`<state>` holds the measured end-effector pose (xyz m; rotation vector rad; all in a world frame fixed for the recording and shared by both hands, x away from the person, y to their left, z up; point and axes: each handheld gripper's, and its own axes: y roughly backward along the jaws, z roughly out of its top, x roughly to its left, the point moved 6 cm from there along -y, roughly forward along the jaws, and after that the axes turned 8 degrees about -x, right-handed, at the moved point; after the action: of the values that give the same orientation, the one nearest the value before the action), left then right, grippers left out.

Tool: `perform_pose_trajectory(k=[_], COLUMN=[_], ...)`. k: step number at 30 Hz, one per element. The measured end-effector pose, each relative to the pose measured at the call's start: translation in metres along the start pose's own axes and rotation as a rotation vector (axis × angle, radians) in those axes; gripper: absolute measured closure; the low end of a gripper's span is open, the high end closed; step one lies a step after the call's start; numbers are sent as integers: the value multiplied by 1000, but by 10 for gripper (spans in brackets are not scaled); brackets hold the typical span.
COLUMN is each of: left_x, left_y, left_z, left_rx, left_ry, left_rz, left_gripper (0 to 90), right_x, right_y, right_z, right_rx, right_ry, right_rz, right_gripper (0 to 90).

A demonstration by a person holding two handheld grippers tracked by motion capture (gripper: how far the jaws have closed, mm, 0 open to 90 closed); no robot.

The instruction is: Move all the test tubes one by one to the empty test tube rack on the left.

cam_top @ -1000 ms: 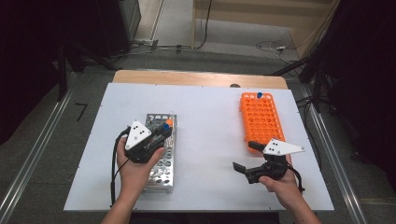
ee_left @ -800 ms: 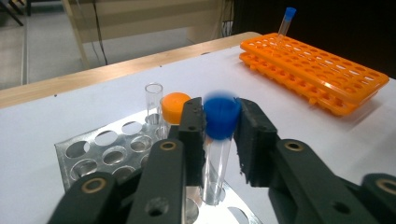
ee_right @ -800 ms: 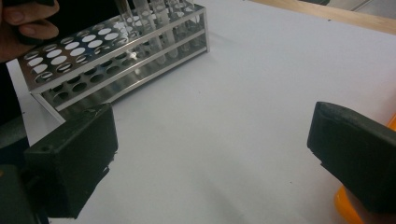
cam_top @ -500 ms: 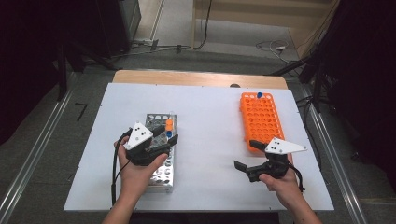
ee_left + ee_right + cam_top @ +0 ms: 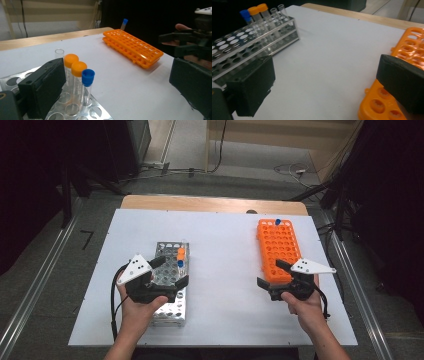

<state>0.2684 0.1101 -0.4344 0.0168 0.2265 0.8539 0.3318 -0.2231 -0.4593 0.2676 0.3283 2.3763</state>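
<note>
Fingers of the left gripper point(image 5: 169, 272) have just been opening, wide and empty, beside the steel rack point(image 5: 170, 312) with one blue-capped tube point(image 5: 87, 85), two orange-capped tubes point(image 5: 74, 75); right gripper point(image 5: 274, 274) gapes empty by the orange rack point(image 5: 278, 245).

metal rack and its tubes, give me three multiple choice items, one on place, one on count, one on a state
1. Where does the metal rack stand?
A. on the table's left part, at the left gripper
B. on top of the orange rack
C. on the floor

2. How many capped tubes stand in the metal rack?
A. one
B. three
C. six

3. How do the left gripper's fingers stand?
A. shut on a tube
B. wide apart, nothing pressed between them
C. shut on the rack's edge

Answers
1. A: the high view shows it on the white table by the left hand, apart from the orange rack.
2. B: the left gripper view shows two orange-capped tubes and one blue-capped tube, beside an uncapped one.
3. B: the fingers have just been opening and stand at either edge of that view, off the tubes.
</note>
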Motion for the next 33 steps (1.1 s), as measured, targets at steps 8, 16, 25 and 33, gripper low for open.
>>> perform_pose_trajectory(k=[8, 16, 25, 33], left_x=[2, 3, 6, 8], left_y=[11, 13, 16, 18], left_z=[-2, -3, -4, -3], left_rx=[-4, -7, -10, -18], left_ry=[1, 1, 18, 28], left_rz=[-12, -9, -4, 0], left_gripper=[0, 0, 0, 0], right_x=[-39, -77, -117, -139], right_y=[-14, -38, -71, -95], right_z=[11, 23, 23, 23], right_rx=[18, 49, 107, 130], right_ry=[-30, -53, -114, -114], right_rz=[-96, -181, -277, -357], right_gripper=[14, 36, 173, 357])
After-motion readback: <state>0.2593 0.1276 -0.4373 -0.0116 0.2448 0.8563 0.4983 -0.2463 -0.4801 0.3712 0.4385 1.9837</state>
